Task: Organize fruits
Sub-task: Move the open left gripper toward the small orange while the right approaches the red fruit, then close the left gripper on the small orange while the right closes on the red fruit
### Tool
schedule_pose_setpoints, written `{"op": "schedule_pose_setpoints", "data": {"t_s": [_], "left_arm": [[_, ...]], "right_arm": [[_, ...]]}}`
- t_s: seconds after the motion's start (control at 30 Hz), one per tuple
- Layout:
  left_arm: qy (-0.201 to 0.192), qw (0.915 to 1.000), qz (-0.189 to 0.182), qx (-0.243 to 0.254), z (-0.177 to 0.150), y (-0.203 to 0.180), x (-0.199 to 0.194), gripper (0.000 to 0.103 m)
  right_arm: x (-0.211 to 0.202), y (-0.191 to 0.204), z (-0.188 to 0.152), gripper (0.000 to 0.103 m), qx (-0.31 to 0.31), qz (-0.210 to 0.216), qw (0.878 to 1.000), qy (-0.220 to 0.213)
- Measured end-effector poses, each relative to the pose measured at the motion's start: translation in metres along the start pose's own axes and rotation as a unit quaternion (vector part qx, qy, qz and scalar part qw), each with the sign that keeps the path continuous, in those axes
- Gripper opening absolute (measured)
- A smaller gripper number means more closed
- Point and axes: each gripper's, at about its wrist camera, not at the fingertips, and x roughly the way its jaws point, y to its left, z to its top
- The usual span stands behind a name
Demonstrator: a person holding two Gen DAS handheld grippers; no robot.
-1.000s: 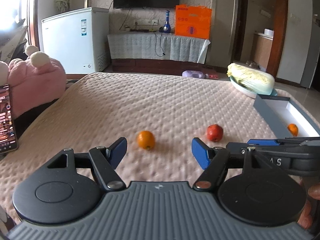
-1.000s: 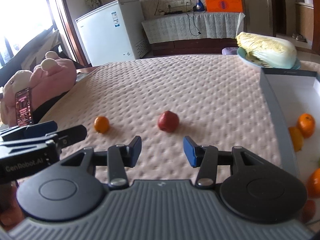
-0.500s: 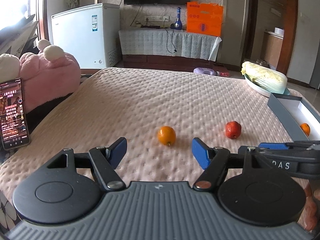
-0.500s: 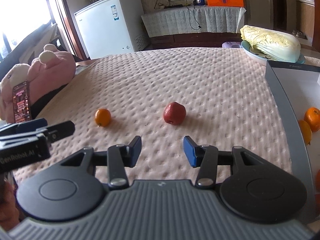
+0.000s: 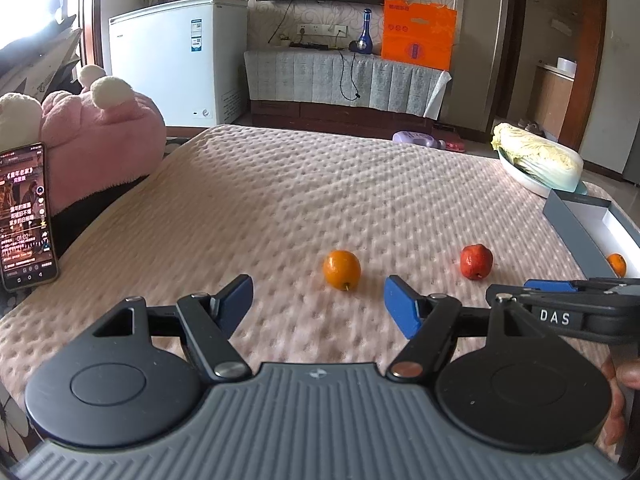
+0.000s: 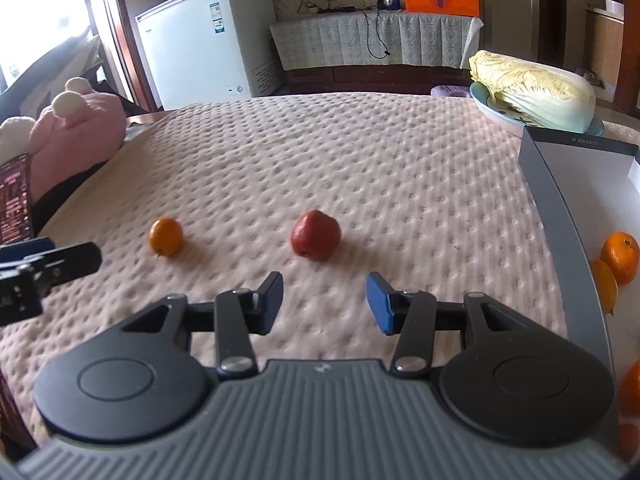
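Jaws of the left gripper (image 5: 318, 300) stand apart with nothing between them, and jaws of the right gripper (image 6: 325, 299) stand apart too, narrower, also with nothing between them. Both hang above the bench (image 5: 320, 200), which is covered by a pink bumpy cloth.

2 fruits lie loose on the cloth: 1 orange (image 5: 342, 269) and 1 red apple (image 6: 315, 235), near each other but apart. In the left wrist view the orange sits just beyond the gap of the left jaws, a little right of its middle, not touching either pad. In the right wrist view the apple sits just beyond the gap of the right jaws, slightly left of its middle, clear of both pads.

1 grey box (image 6: 560, 216) with a white inside stands at the right edge of the bench. At least 3 oranges (image 6: 620, 252) show inside it in the right wrist view; more orange shapes at the frame edge are too cut off to count.

1 plate (image 6: 492, 114) beyond the box carries 1 cabbage (image 6: 532, 88). At the left stand 1 phone (image 5: 25, 216) with a lit screen and 1 pink plush toy (image 5: 104, 136).
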Motion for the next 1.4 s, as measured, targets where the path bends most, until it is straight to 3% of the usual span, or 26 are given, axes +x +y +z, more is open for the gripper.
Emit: {"op": "schedule_pose_setpoints", "data": {"t_s": [0.3, 0.53, 1.03, 1.17, 1.23, 1.4], "left_arm": [[0.02, 0.9997, -0.012, 0.0, -0.001, -0.004, 0.013, 0.077], [0.027, 0.9991, -0.021, 0.027, 0.003, -0.015, 0.033, 0.077], [0.058, 0.9982, -0.01, -0.007, 0.006, -0.019, 0.099, 0.075], [0.045, 0.999, -0.006, -0.004, 0.005, -0.021, 0.102, 0.075], [0.039, 0.9992, -0.003, -0.006, 0.005, -0.021, 0.103, 0.072], [0.03, 0.9995, -0.003, -0.009, 0.005, -0.019, 0.103, 0.044]], "right_arm": [[0.013, -0.006, 0.006, 0.049, -0.009, 0.001, 1.0, 0.002], [0.023, -0.001, 0.01, 0.049, -0.037, 0.013, 0.999, 0.003], [0.044, 0.005, 0.017, 0.049, -0.06, 0.018, 0.998, -0.005], [0.047, 0.005, 0.019, 0.05, -0.06, 0.02, 0.998, -0.008], [0.048, 0.005, 0.019, 0.047, -0.058, 0.021, 0.998, -0.009], [0.049, 0.004, 0.021, 0.039, -0.055, 0.021, 0.998, -0.01]]}}
